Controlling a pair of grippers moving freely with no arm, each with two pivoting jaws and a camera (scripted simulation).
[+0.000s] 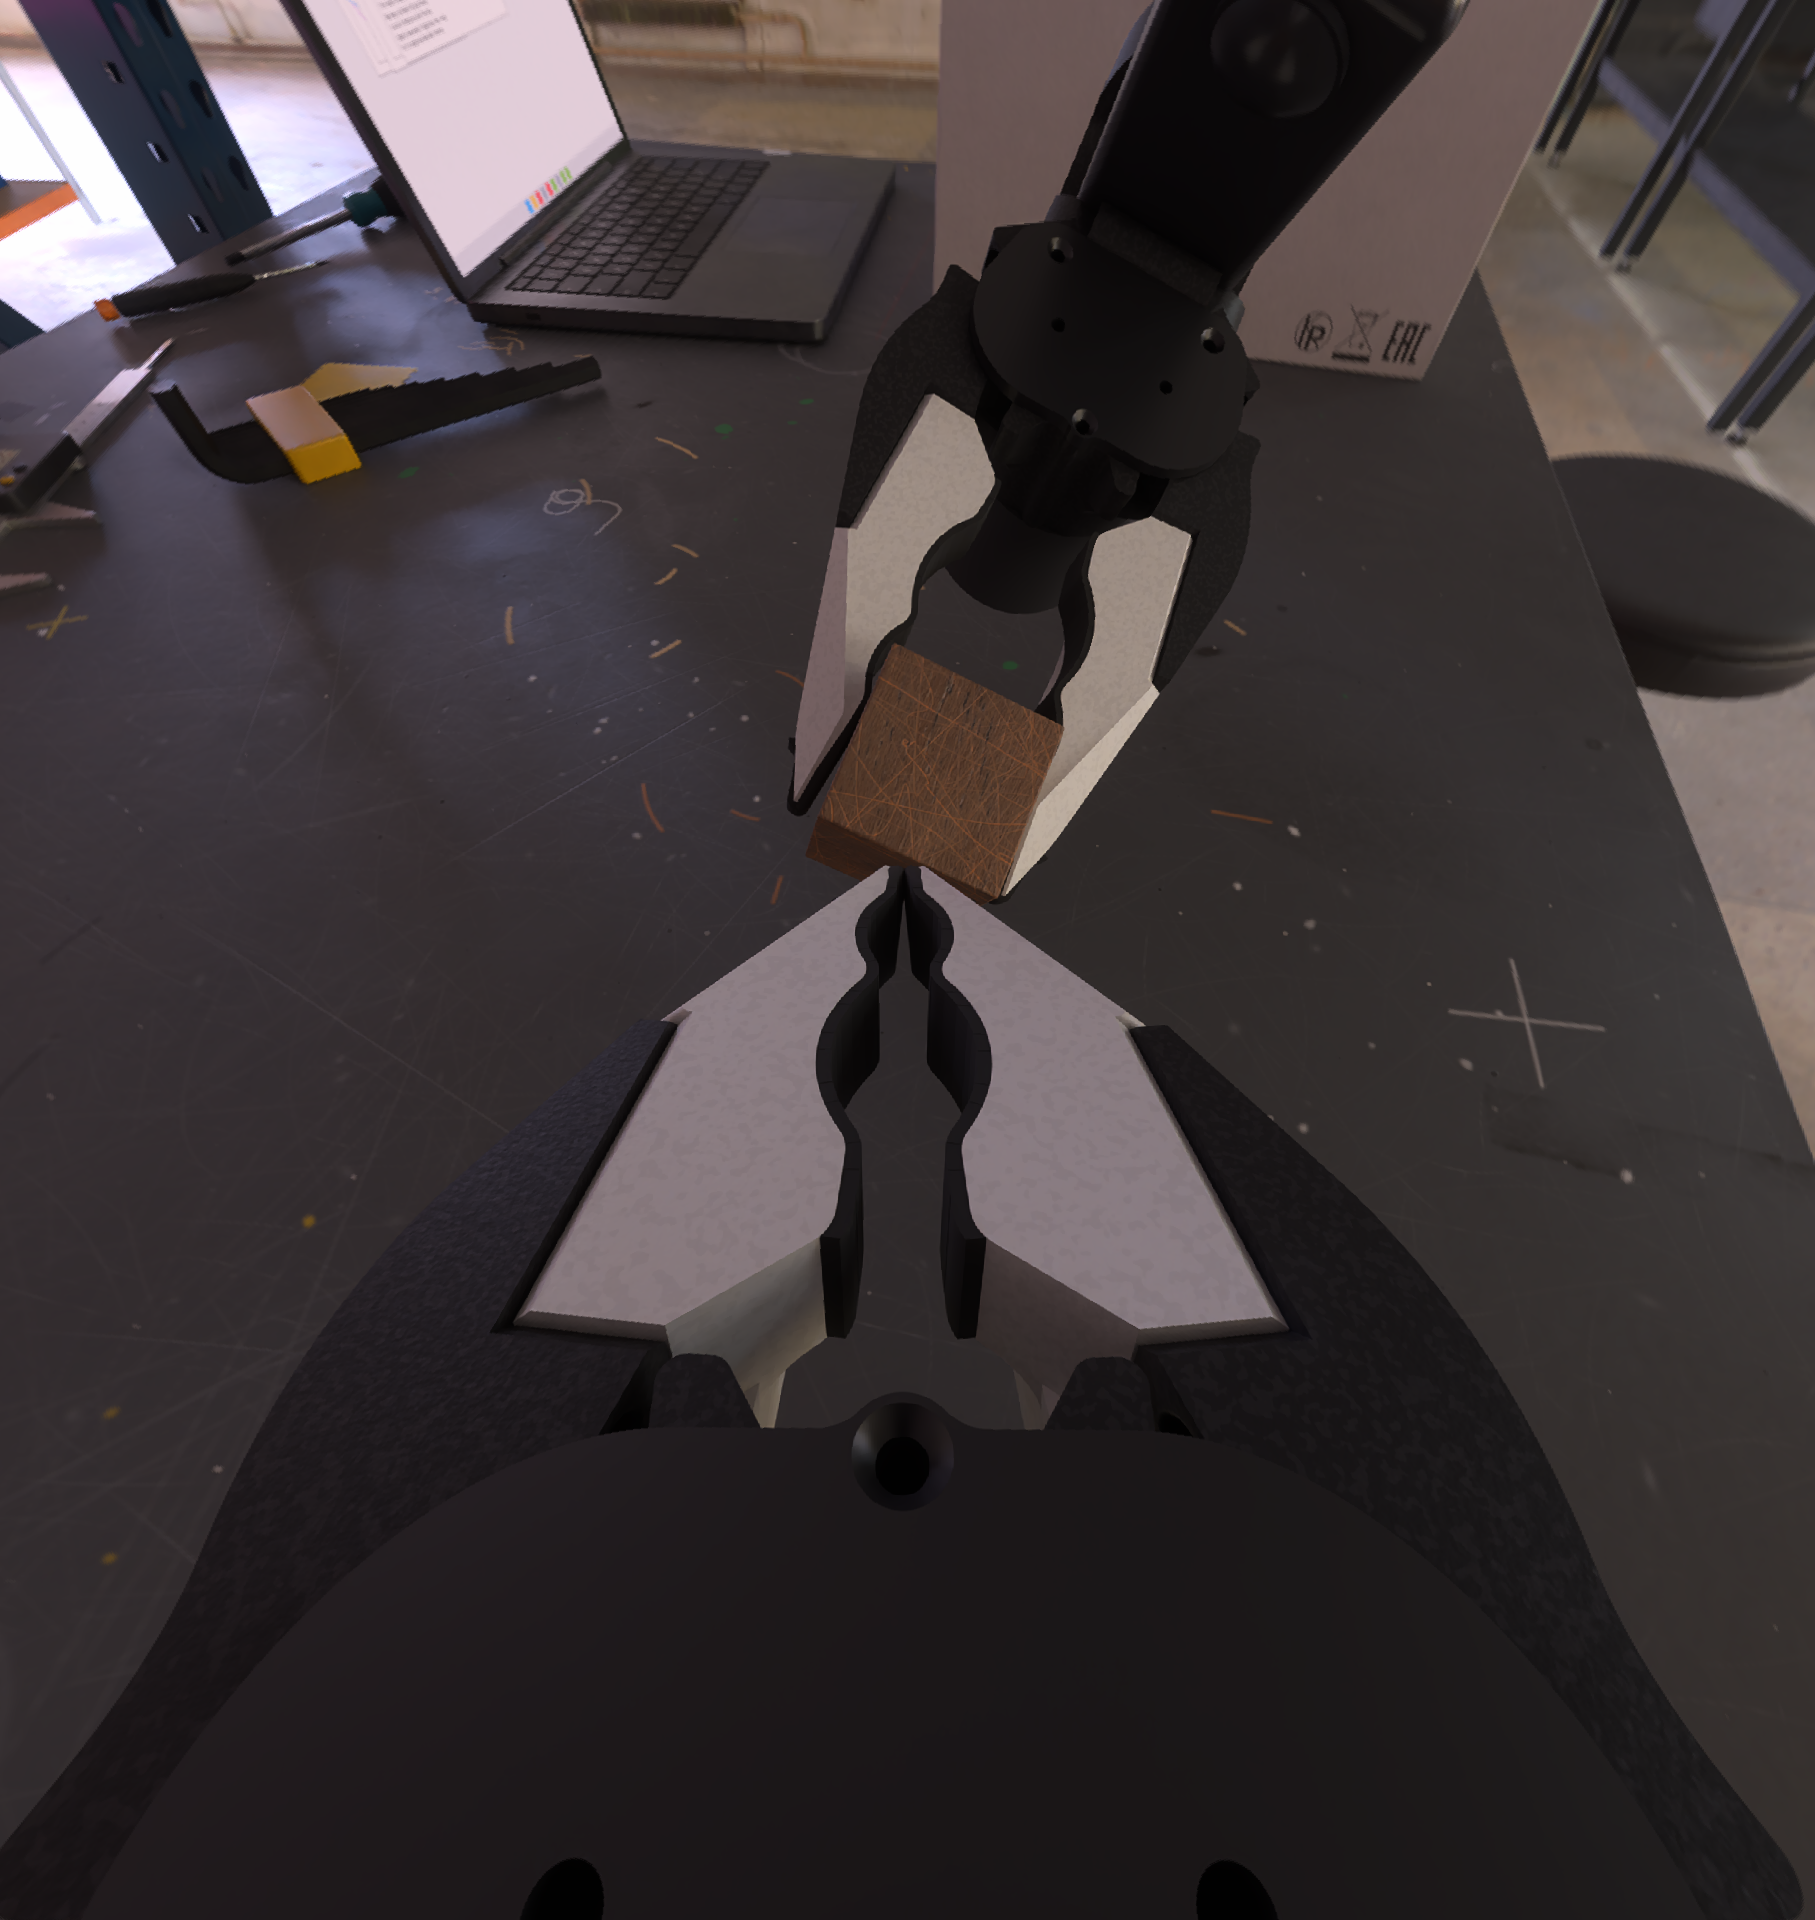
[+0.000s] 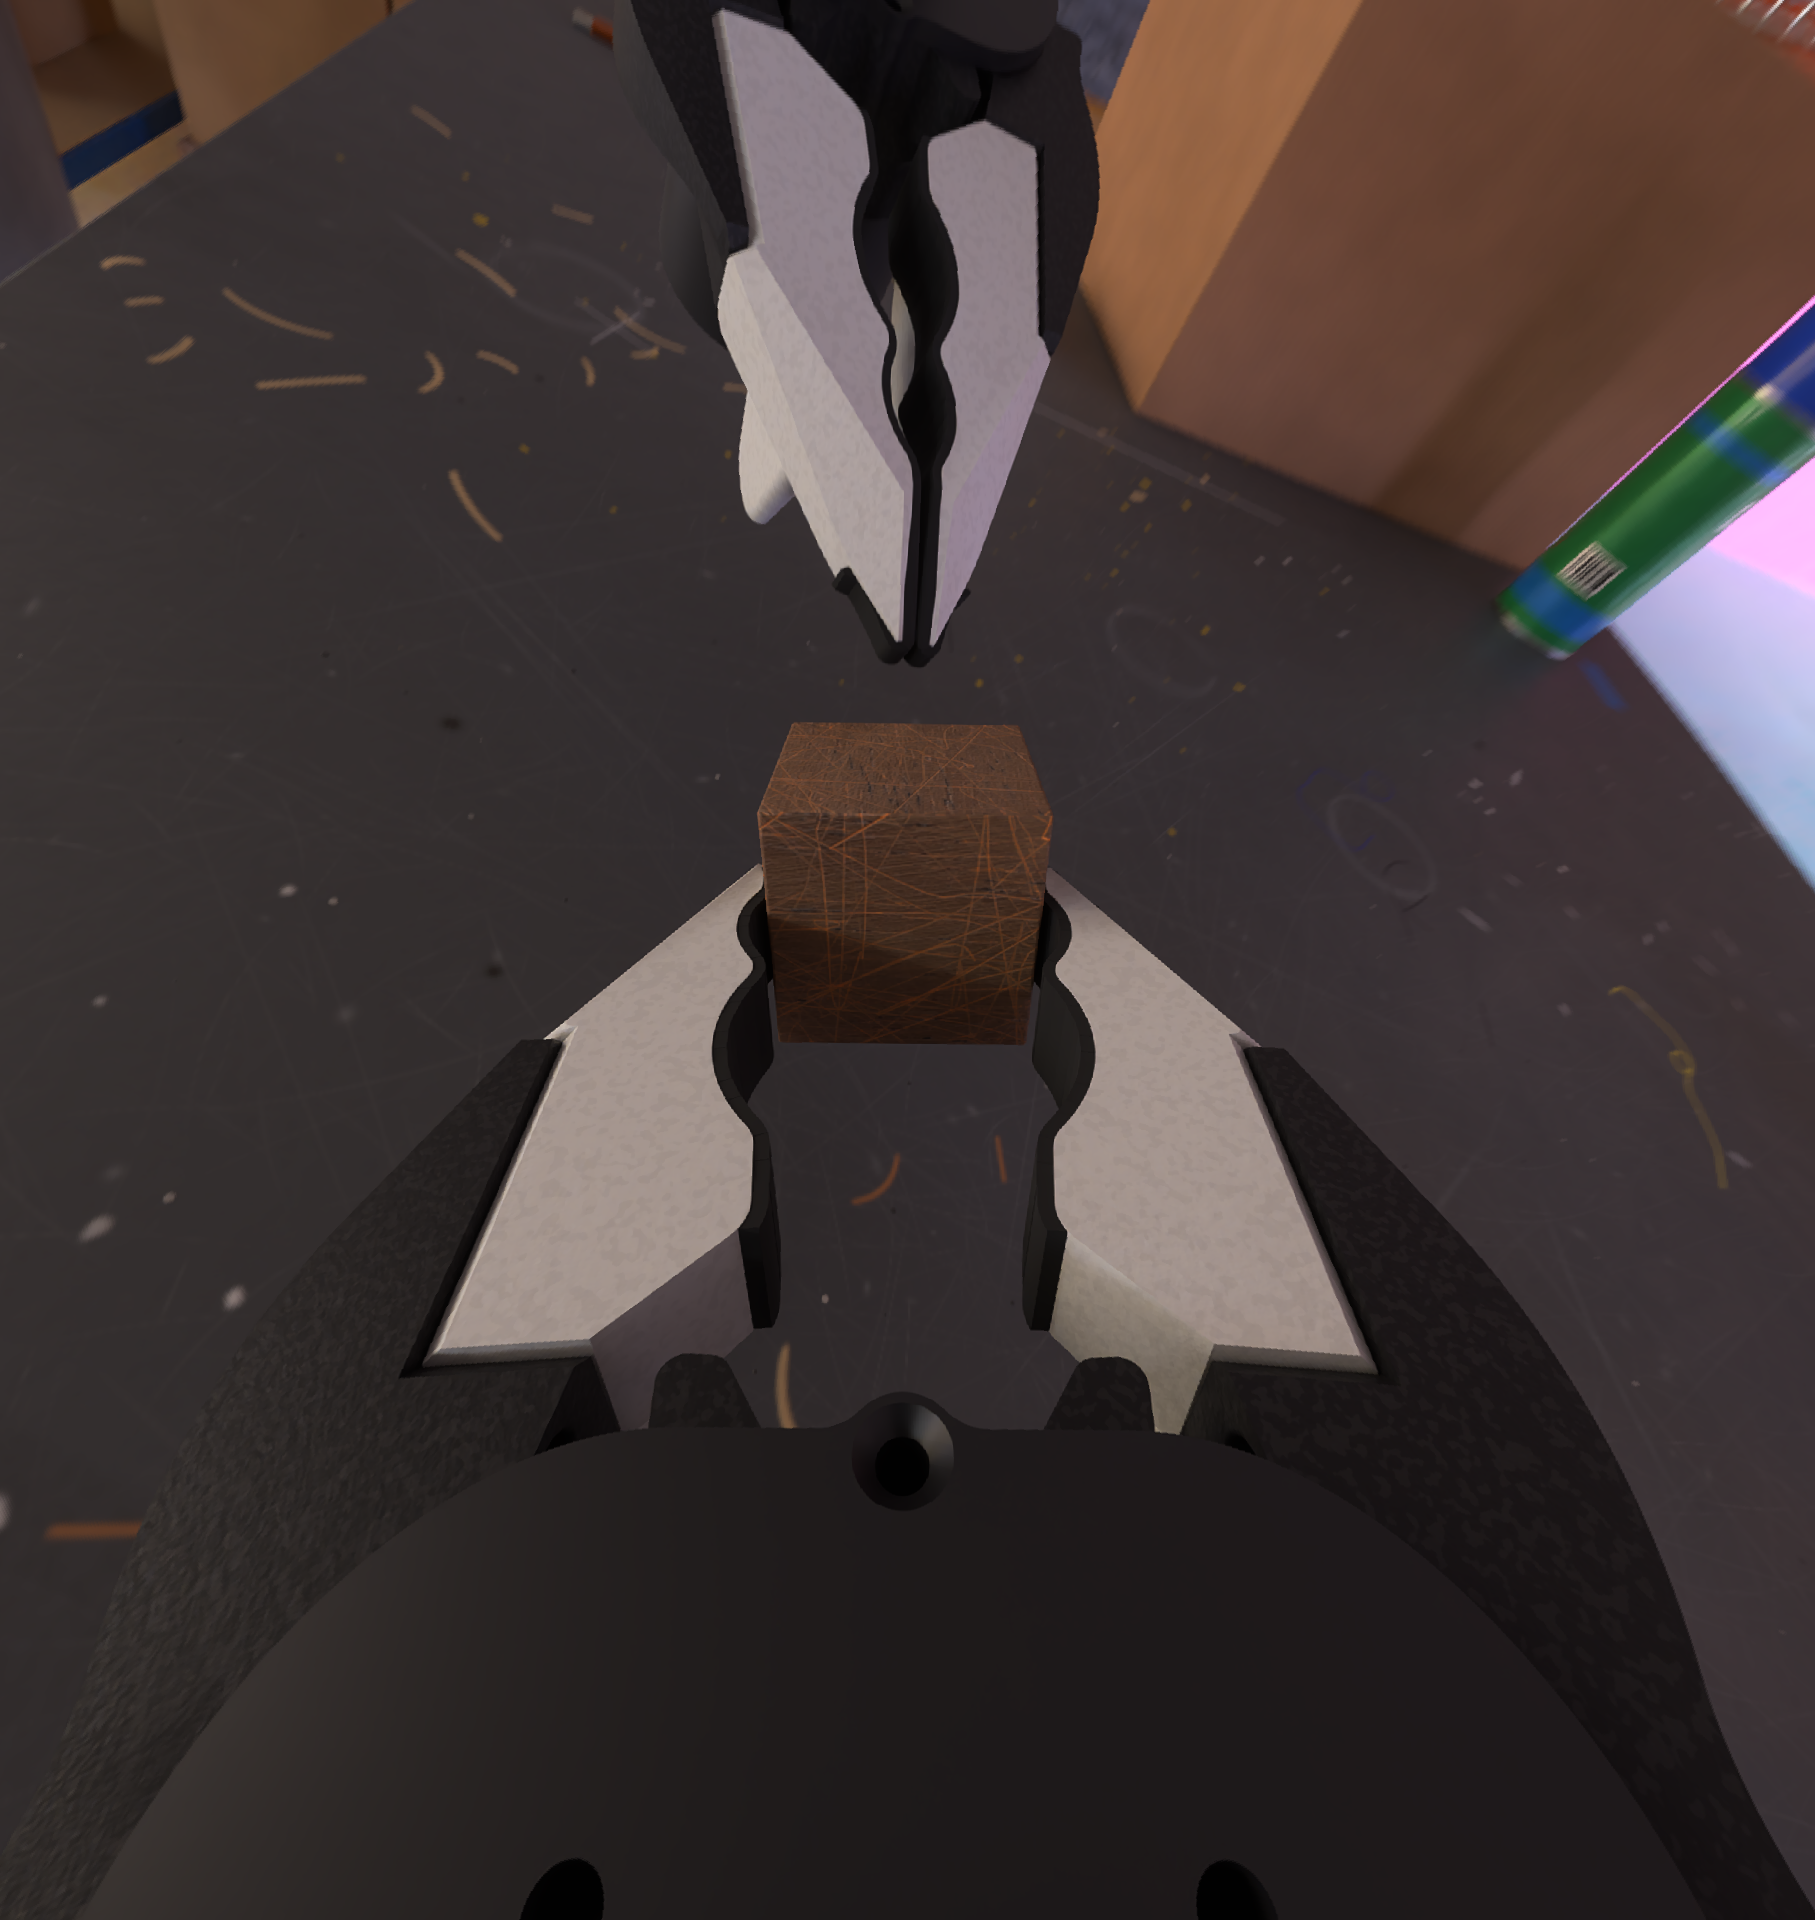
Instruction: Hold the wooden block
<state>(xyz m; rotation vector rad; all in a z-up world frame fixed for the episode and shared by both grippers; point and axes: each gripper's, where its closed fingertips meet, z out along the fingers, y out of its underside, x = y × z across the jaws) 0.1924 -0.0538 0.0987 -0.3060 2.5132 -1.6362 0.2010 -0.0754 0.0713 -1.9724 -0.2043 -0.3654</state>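
The wooden block [image 2: 903, 894] is a small brown cube with a scratched surface. My right gripper [image 2: 905, 888] is shut on the wooden block, one white finger pressed against each side, over the dark table [image 2: 363, 779]. I cannot tell whether the block touches the table. In the left wrist view the block [image 1: 934, 774] sits between the right gripper's [image 1: 918, 831] fingers. My left gripper [image 1: 903, 883] is shut and empty, its tips just short of the block's near edge. It also shows in the right wrist view [image 2: 913, 649], pointing at the block from the far side.
An open laptop [image 1: 612, 177] and a white box [image 1: 1350, 208] stand at the back. A black tool with a yellow block [image 1: 363, 416] and screwdrivers [image 1: 207, 291] lie at the left. A round black stool [image 1: 1713, 582] is past the right edge. A cardboard box [image 2: 1454, 260] and a green-blue can [image 2: 1661, 499] are nearby.
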